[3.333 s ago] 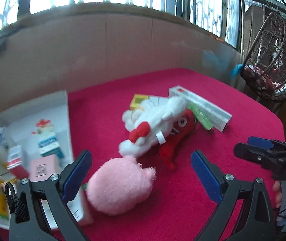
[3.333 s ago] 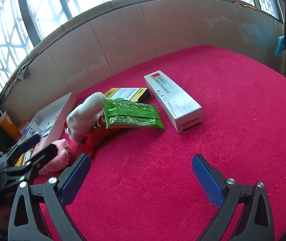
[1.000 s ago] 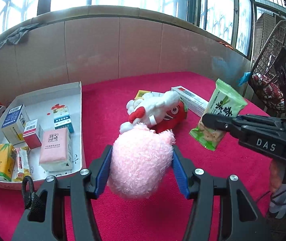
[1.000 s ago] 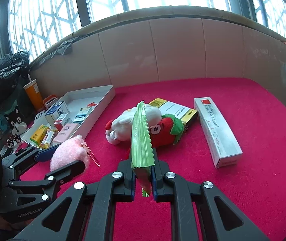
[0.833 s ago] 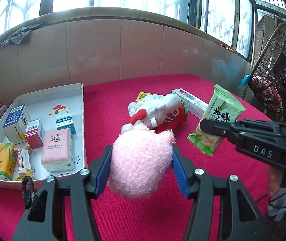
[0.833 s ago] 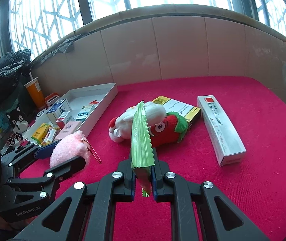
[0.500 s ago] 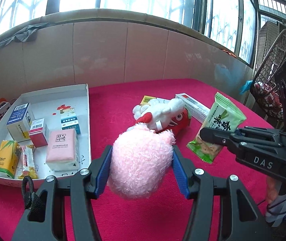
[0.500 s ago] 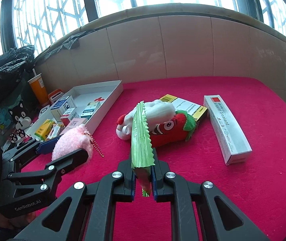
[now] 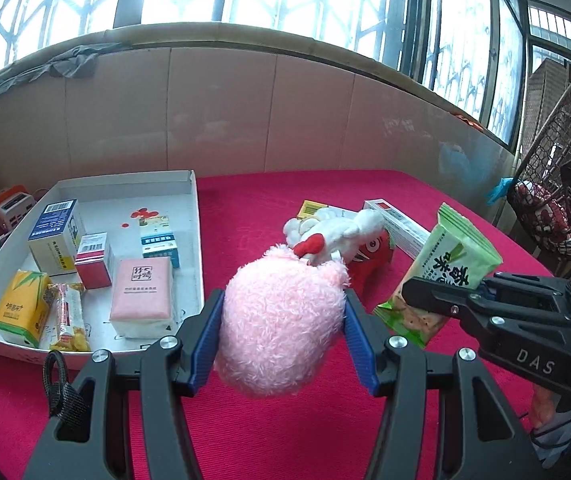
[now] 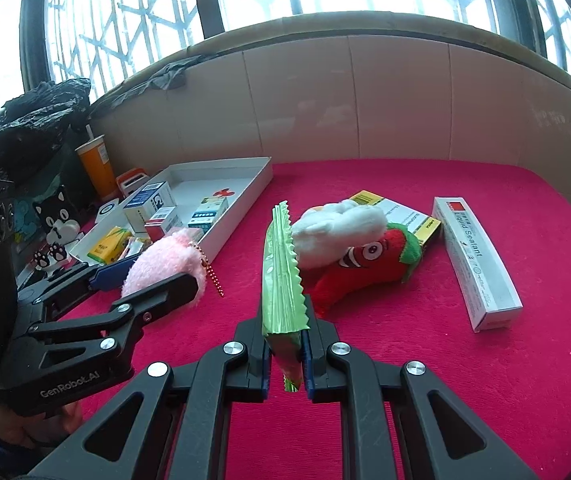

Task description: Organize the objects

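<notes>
The left gripper's (image 9: 281,328) blue-padded fingers (image 9: 205,332) stand partly apart, pressed against both flanks of a pink plush ball (image 9: 281,320), which hangs clear above the red cloth of the desk (image 9: 245,208). The right gripper's (image 10: 285,344) fingers (image 10: 259,354) are squeezed nearly together on the lower end of a green snack packet (image 10: 281,276), held edge-on and upright in its own view; in the left wrist view the same packet shows at 3 o'clock of the plush ball, its printed face turned toward the camera.

At 10 o'clock of the plush ball, in the left wrist view, sits a white tray (image 9: 195,208) holding several small boxes: a pink box (image 9: 141,296), a blue-and-white box (image 9: 55,236), a yellow carton (image 9: 21,308). At 1 o'clock lie a white plush toy (image 9: 337,232) draped over a red chilli plush (image 9: 369,256), with a yellow-ended box (image 10: 401,216) beneath them. A long white sealant box (image 10: 475,264) lies flat at 3 o'clock of the chilli in the right wrist view, just apart from it.
</notes>
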